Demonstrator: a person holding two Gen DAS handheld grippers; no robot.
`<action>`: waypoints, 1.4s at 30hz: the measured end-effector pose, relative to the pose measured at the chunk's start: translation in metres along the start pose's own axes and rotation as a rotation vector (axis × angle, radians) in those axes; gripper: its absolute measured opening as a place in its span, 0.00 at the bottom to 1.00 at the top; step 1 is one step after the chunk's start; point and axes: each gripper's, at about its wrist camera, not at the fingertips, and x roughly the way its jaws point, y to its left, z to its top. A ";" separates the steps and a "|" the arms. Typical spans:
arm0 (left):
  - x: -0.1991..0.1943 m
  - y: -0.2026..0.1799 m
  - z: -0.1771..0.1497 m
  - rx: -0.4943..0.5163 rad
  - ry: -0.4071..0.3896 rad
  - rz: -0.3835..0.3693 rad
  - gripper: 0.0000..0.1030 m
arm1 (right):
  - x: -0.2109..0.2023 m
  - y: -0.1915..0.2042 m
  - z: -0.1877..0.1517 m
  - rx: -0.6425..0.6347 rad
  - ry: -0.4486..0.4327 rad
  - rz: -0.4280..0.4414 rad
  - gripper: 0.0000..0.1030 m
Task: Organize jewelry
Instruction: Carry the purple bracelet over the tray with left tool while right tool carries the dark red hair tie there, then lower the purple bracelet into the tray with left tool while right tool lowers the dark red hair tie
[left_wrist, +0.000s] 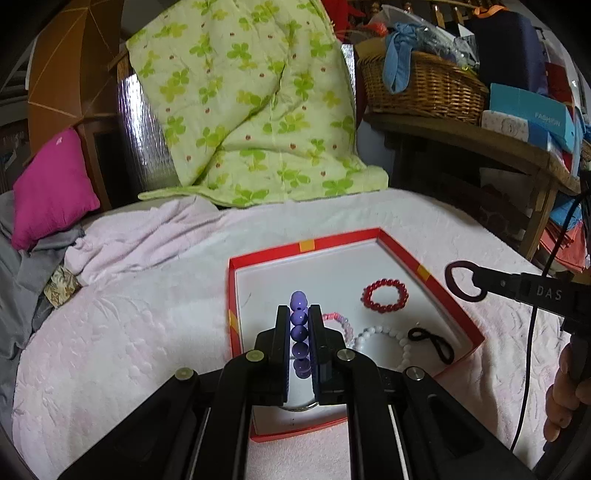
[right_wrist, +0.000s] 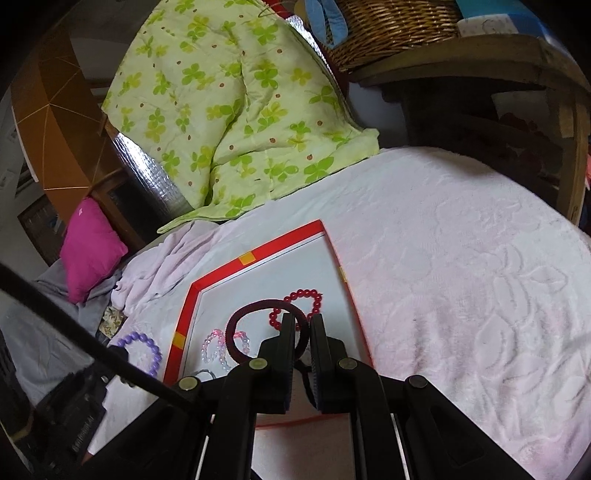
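— Where's the jewelry?
— Left gripper (left_wrist: 299, 317) jaws clamp the purple bracelet (left_wrist: 299, 332) above the red box (left_wrist: 424, 266); right gripper (right_wrist: 303, 325) jaws pinch a dark hair tie (right_wrist: 251, 314).
— Nearby?
— Red bracelet (left_wrist: 385, 296) at two o'clock; green quilt (left_wrist: 251, 103) at twelve.

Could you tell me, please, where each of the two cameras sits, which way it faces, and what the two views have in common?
Left wrist: on the left gripper, looking forward and down over the red box; its fingers clamp the purple bead bracelet; the right gripper and a hand show at right.
Right wrist: on the right gripper, facing the same way from the box's right; its fingers hold the dark hair tie.
Shared: the box, the red bead bracelet, the purple bracelet, the hair tie, the green quilt.
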 end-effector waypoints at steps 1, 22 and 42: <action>0.002 0.001 0.000 -0.005 0.008 -0.003 0.09 | 0.003 0.002 0.000 -0.002 0.003 0.000 0.09; 0.028 0.020 0.009 -0.086 0.026 0.034 0.09 | 0.061 0.034 0.009 -0.039 0.066 0.007 0.09; 0.052 0.029 0.023 -0.114 0.039 0.055 0.09 | 0.098 0.061 0.031 -0.053 0.075 0.037 0.09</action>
